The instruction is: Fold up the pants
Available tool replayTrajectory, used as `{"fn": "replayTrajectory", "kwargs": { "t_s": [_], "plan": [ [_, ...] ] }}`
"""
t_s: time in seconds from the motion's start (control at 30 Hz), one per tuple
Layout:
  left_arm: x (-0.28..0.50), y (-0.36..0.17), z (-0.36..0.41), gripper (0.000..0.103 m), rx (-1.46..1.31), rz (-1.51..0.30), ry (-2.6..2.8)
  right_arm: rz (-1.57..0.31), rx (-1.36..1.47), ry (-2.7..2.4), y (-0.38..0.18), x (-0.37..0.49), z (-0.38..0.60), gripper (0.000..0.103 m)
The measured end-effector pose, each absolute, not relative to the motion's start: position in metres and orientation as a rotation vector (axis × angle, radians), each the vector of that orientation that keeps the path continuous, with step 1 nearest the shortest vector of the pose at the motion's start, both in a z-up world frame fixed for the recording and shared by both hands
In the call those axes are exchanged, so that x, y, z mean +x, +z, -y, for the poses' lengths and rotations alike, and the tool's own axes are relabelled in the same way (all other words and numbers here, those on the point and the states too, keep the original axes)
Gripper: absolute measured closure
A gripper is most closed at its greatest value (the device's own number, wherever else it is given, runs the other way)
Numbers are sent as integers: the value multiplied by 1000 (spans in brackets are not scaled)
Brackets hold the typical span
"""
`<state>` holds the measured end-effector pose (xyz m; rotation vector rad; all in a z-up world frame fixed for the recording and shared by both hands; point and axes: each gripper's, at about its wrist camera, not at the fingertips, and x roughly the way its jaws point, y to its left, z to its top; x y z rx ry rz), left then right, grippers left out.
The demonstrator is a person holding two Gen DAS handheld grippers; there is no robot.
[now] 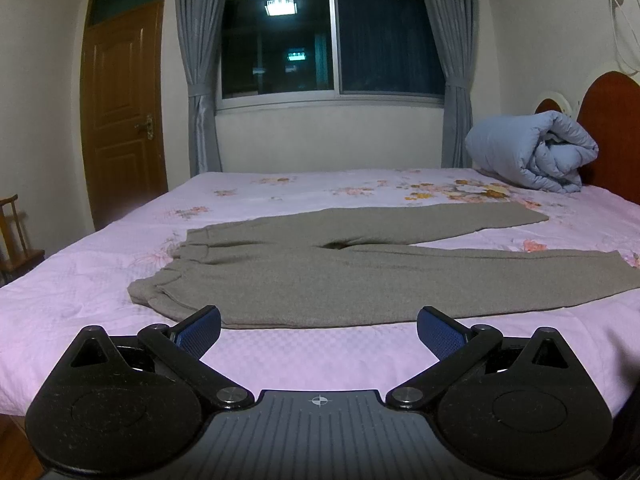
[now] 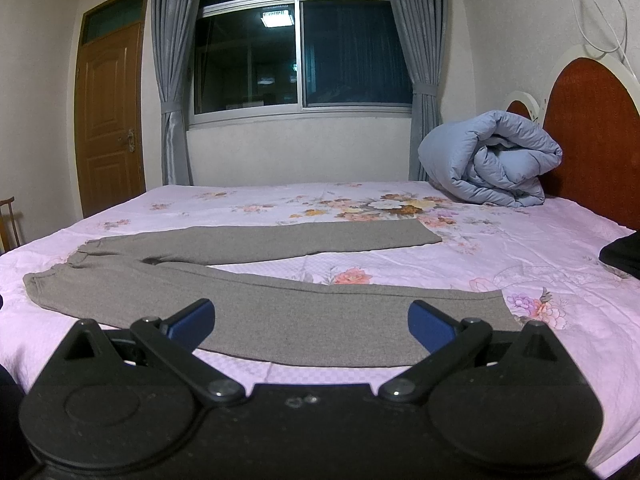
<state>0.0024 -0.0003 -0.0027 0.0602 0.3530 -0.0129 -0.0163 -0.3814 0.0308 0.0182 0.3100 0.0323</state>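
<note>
Grey-brown pants (image 1: 320,272) lie flat on the pink floral bed sheet (image 1: 100,312), waistband to the left, two legs spread apart to the right. They also show in the right wrist view (image 2: 248,292). My left gripper (image 1: 319,330) is open and empty, just in front of the pants' near edge by the waist end. My right gripper (image 2: 312,326) is open and empty, over the near edge of the near leg, close to its cuff.
A rolled blue quilt (image 1: 536,152) lies at the far right by the red headboard (image 1: 612,128). A window with grey curtains (image 1: 332,40) is behind the bed, a wooden door (image 1: 124,120) at left, a wooden chair (image 1: 16,232) beside it. A dark object (image 2: 624,256) lies at the right edge.
</note>
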Motion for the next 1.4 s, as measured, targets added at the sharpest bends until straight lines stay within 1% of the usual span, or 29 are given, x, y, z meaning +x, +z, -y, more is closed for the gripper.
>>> {"fn": "replayTrajectory", "kwargs": {
  "t_s": [1.4],
  "plan": [
    [3, -3, 2, 0, 63, -357, -13, -313, 16, 32, 29, -12, 380, 6]
  ]
}}
